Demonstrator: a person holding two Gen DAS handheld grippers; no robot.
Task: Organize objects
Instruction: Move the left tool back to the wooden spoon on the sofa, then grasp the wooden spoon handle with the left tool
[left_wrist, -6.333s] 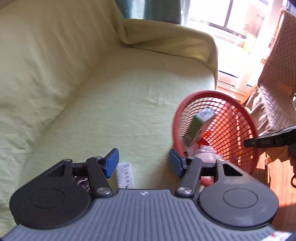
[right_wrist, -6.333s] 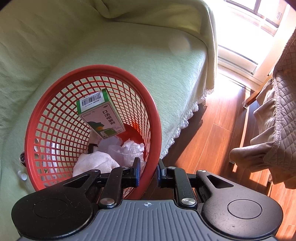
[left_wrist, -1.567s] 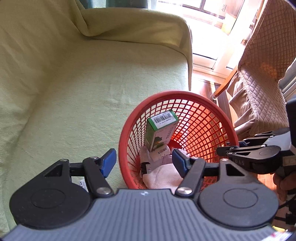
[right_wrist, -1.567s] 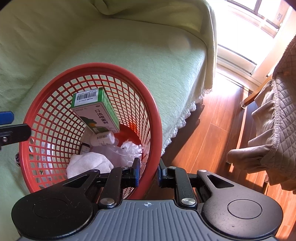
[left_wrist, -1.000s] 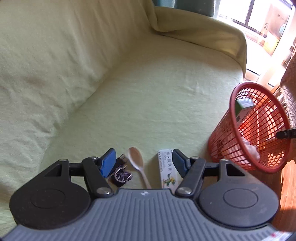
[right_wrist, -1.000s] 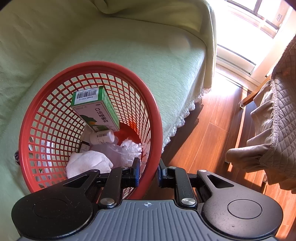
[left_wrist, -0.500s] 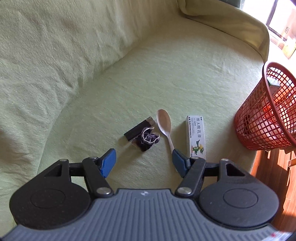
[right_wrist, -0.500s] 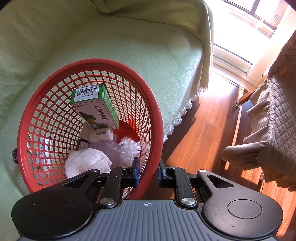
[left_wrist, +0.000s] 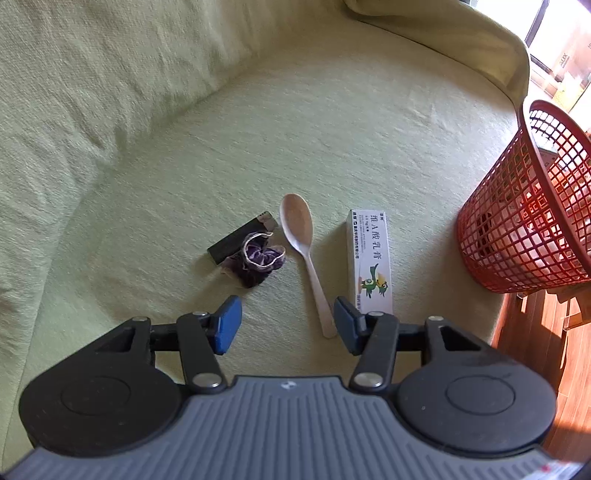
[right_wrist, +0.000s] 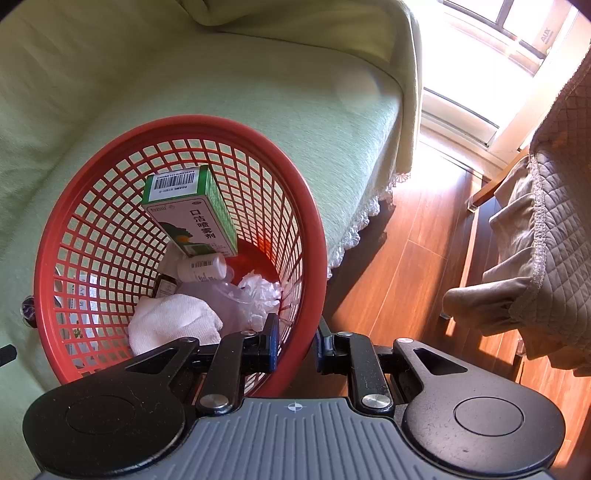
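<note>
In the left wrist view my left gripper (left_wrist: 287, 325) is open and empty above the green sofa seat. Just ahead of it lie a wooden spoon (left_wrist: 304, 248), a white ointment box (left_wrist: 370, 257), a purple scrunchie (left_wrist: 255, 260) and a black flat bar (left_wrist: 240, 236). The red mesh basket (left_wrist: 524, 221) stands at the right by the seat edge. In the right wrist view my right gripper (right_wrist: 295, 349) is shut on the basket's rim (right_wrist: 306, 295). Inside the basket are a green and white box (right_wrist: 192, 210), a small white bottle (right_wrist: 201, 266), a white cloth (right_wrist: 170, 325) and crumpled plastic (right_wrist: 255, 291).
The sofa backrest (left_wrist: 92, 74) rises at the left and the armrest (left_wrist: 443, 29) at the back. Wooden floor (right_wrist: 399, 266) lies to the right of the sofa. A chair with a quilted beige cover (right_wrist: 535, 229) stands at the far right.
My left gripper has swung from over the basket to above the loose objects on the seat and pulled back. My right gripper keeps its hold on the basket rim.
</note>
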